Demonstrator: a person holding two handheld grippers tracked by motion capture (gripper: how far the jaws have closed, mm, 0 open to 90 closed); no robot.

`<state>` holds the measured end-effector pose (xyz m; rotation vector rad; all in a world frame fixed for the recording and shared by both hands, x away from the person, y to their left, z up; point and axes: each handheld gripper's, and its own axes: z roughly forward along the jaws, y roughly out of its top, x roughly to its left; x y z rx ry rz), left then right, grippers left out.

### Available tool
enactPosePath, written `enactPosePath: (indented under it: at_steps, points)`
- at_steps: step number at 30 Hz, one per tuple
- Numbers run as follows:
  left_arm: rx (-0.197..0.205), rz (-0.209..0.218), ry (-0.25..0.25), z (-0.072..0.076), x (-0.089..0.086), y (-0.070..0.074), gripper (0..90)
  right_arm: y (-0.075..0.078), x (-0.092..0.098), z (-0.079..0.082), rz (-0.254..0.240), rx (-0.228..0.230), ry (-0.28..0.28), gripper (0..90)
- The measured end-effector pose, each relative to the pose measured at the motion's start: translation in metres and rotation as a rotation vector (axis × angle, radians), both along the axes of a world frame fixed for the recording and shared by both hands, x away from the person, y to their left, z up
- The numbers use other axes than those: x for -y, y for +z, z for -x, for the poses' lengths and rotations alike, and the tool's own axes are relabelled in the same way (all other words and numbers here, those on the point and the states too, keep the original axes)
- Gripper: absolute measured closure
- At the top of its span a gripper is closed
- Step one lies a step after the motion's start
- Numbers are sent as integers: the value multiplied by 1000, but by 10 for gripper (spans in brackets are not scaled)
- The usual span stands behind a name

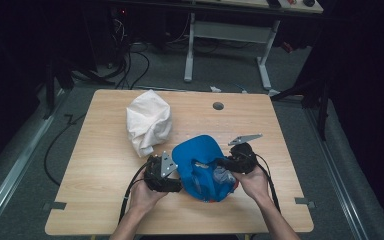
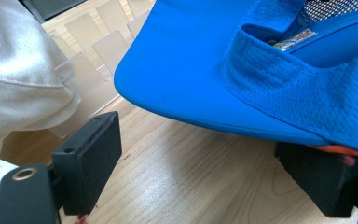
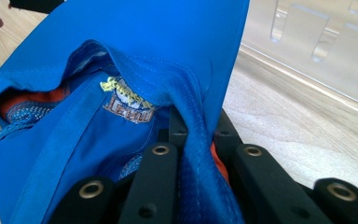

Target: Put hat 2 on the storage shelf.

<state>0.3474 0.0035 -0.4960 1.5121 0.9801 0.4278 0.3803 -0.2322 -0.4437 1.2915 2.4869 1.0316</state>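
Here, right gripper (image 3: 193,140) clamped on the fabric rim of the blue cap (image 1: 200,167), upside down mid-bench (image 1: 100,165) between both hands. Left gripper (image 2: 205,158) spread wide, brim above its gap, pads not pressing. White cloth bundle (image 1: 148,121) just beyond, near the brim.

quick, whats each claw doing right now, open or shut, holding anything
left claw: open, jaws wide apart, the blue cap's brim lying over them, not pinched.
right claw: shut on the blue cap's edge fabric.
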Motion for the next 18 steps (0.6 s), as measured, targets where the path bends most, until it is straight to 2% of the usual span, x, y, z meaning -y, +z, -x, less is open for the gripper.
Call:
enactPosePath:
  at_steps: [5, 10, 18]
  points:
    - [4, 2, -15, 0, -2, 0, 146, 0, -1, 0, 5, -12, 16, 831]
    - [27, 6, -32, 3, -2, 1, 142, -1, -3, 0, 15, -37, 30, 830]
    - [42, 9, -64, 5, -3, 1, 142, -2, -5, -3, 24, -72, 63, 829]
